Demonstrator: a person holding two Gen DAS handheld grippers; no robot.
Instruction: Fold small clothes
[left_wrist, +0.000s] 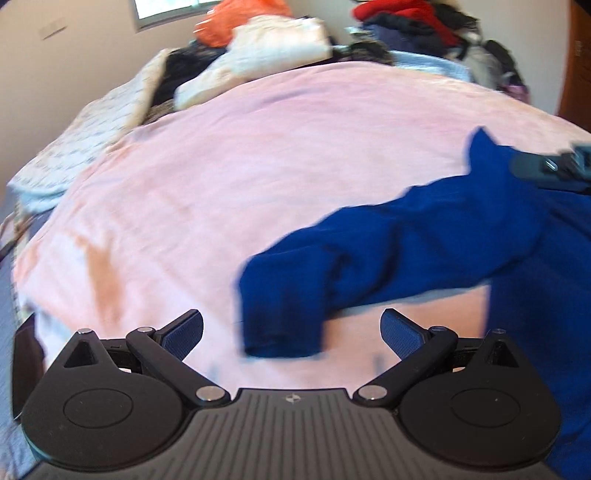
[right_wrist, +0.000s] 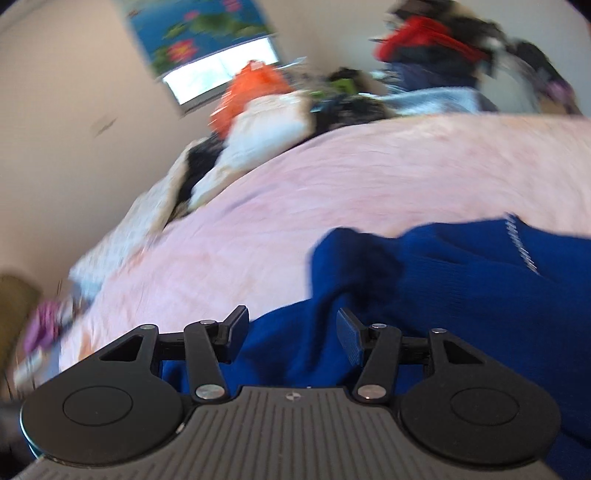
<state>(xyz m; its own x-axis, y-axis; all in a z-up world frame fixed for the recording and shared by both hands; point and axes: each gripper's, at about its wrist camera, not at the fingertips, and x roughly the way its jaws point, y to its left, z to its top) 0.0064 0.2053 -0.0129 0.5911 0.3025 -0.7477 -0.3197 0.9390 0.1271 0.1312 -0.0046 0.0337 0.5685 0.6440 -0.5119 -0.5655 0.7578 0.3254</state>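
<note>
sleeve (left_wrist: 291, 291) is lying just ahead of the wide-open, empty left gripper (left_wrist: 291, 334), running up-right toward the half-open, empty right gripper (right_wrist: 291, 334).

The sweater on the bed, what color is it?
Dark blue. The sweater shows best in the left wrist view, lying on the pink blanket.
</note>
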